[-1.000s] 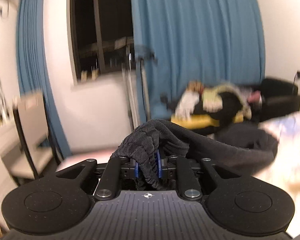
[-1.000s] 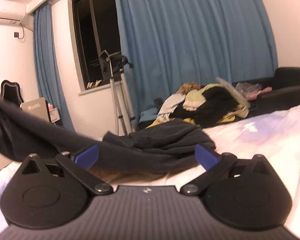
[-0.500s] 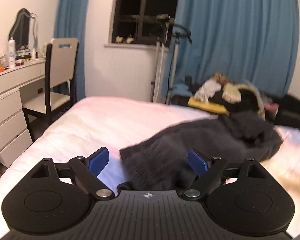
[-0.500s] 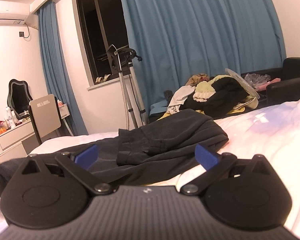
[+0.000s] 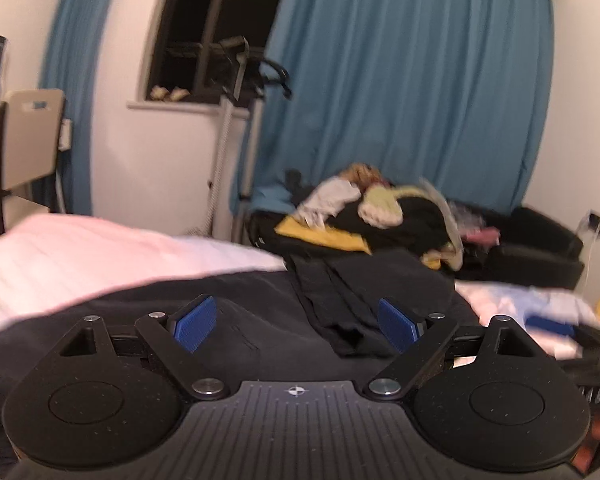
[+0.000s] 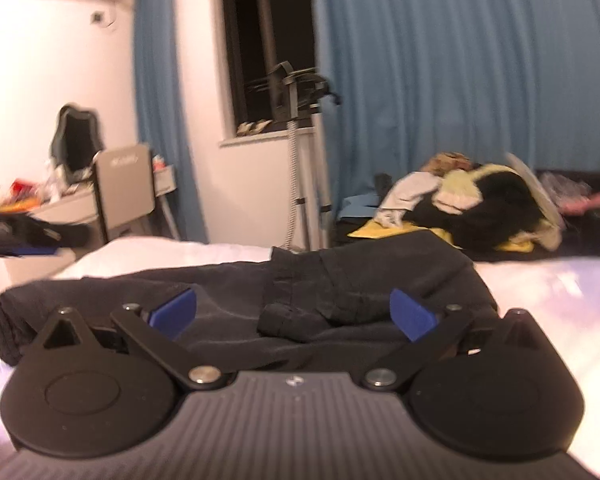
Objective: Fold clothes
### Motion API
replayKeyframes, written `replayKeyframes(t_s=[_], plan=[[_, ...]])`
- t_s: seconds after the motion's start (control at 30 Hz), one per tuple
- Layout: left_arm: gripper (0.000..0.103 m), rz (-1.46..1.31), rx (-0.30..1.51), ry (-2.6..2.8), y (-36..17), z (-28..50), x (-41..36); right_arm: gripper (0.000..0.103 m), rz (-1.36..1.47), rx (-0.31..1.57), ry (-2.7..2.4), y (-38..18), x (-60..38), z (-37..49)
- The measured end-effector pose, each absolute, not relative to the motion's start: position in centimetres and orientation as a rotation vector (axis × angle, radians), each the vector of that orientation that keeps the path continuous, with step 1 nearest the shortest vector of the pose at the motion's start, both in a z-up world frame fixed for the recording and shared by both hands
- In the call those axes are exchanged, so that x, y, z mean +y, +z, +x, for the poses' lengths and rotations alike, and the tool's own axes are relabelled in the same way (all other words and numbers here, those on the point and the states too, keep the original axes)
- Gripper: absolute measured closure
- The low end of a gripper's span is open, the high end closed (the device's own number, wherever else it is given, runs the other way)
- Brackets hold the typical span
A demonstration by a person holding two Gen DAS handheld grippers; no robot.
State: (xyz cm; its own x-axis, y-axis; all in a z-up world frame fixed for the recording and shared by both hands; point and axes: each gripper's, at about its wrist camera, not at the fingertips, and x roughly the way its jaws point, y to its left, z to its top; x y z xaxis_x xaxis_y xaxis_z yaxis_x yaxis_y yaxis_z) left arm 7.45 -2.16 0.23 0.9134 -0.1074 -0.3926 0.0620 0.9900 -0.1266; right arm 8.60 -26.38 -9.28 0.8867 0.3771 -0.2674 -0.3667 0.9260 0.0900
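A dark grey garment (image 5: 260, 300) (image 6: 340, 280) lies spread across the white bed (image 5: 80, 252), its far part bunched into folds. My left gripper (image 5: 296, 326) hovers low over the garment, open, with nothing between its blue pads (image 5: 192, 322). My right gripper (image 6: 292, 314) is also open and empty, just above the garment's near edge. The other gripper shows as a blurred dark shape at the left edge of the right wrist view (image 6: 24, 234) and at the right edge of the left wrist view (image 5: 572, 332).
A heap of mixed clothes (image 5: 380, 216) (image 6: 468, 204) sits behind the bed near a black armchair (image 5: 540, 240). Blue curtains (image 5: 400, 80), a window, a garment steamer stand (image 6: 296, 140), a chair (image 6: 128, 184) and a dressing table (image 6: 48, 208) line the far side.
The left gripper held a bunch of the garment a second ago, then opened and dropped it on the bed. Both grippers have since moved closer over the flat garment.
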Motion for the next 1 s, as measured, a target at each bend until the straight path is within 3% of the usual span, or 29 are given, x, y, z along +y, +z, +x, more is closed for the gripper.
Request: replayKeyframes(t_s=[0.37,0.57,0.87,0.9,0.93,0.97,1.0], plan=[[0.020,-0.105,0.567,-0.028,-10.7,14.4,1.8,0.000,-0.075,0.436,0.376,-14.3,-20.4,23.8],[0.020,-0.174,0.537,-0.075,-11.5,15.0,2.9,0.000,-0.258,0.535,0.384,-20.0,-19.0,26.9],[0.020,-0.193,0.541,-0.078,-11.4,14.7,3.0,0.001,-0.235,0.492,0.178,-17.2,-22.0,27.5],[0.020,-0.187,0.541,-0.078,-11.4,14.6,2.9,0.006,-0.222,0.489,0.182,-16.6,-22.3,27.5],[0.020,-0.183,0.539,-0.078,-11.4,14.6,2.8,0.025,-0.208,0.485,0.186,-16.0,-22.7,27.6],[0.020,-0.178,0.538,-0.078,-11.4,14.5,2.7,0.037,-0.195,0.481,0.191,-15.4,-23.0,27.6],[0.020,-0.174,0.537,-0.077,-11.4,14.4,2.6,0.058,-0.182,0.477,0.195,-14.7,-23.4,27.6]])
